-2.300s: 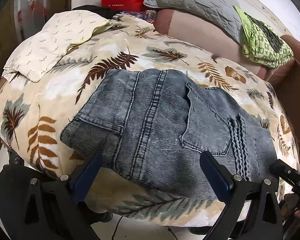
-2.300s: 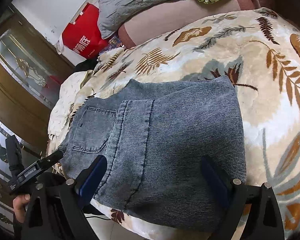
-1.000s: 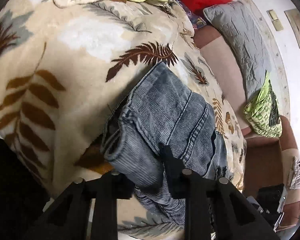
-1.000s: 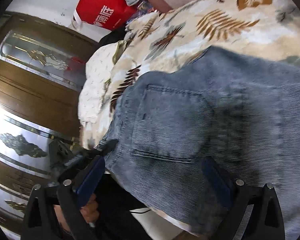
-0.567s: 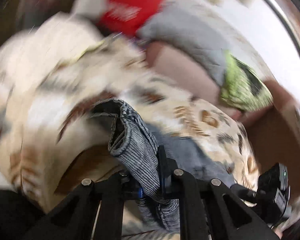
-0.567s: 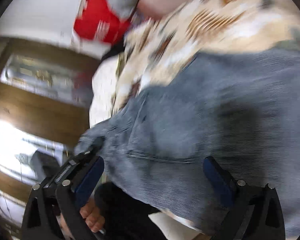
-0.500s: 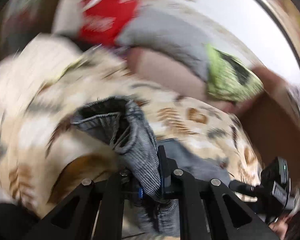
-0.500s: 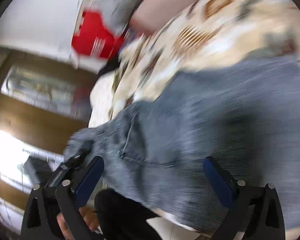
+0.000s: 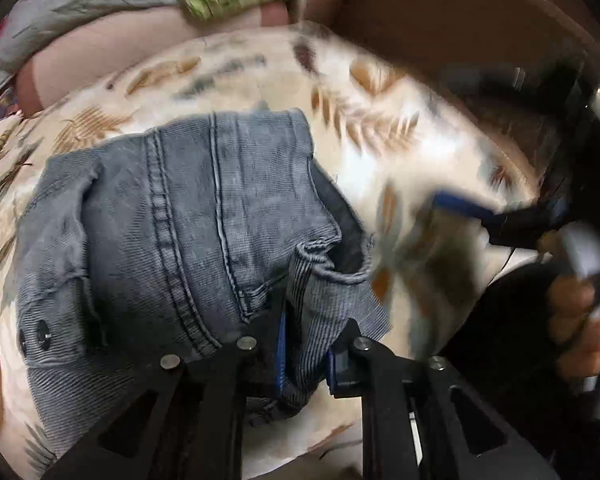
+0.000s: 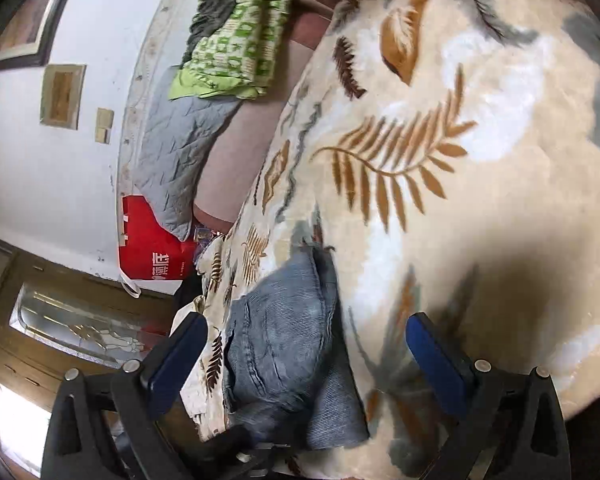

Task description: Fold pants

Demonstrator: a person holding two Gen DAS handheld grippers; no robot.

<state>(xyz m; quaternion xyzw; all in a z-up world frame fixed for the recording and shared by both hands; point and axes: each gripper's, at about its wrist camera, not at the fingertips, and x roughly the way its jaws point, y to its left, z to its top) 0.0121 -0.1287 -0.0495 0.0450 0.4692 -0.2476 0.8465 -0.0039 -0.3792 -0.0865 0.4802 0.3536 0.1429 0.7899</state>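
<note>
The grey-blue denim pants (image 9: 188, 216) lie folded over on the leaf-print blanket (image 9: 380, 128). My left gripper (image 9: 304, 356) is shut on the pants' edge near the front of the bed. The pants also show in the right wrist view (image 10: 284, 336) as a bunched pile. My right gripper (image 10: 304, 344) is open and empty, its fingers apart above the blanket beside the pile. It also shows in the left wrist view (image 9: 460, 208), blurred, at the right, held by a hand (image 9: 580, 328).
A grey pillow (image 10: 172, 144), a green patterned cloth (image 10: 236, 36) and a red bag (image 10: 148, 248) lie at the bed's far side. A wooden door with glass (image 10: 72, 320) stands beside the bed. The blanket (image 10: 480, 160) stretches wide to the right.
My left gripper closed on the pants' left edge, lifted it and carried it over to the right, folding the pants. My right gripper stayed open and drew off to the right.
</note>
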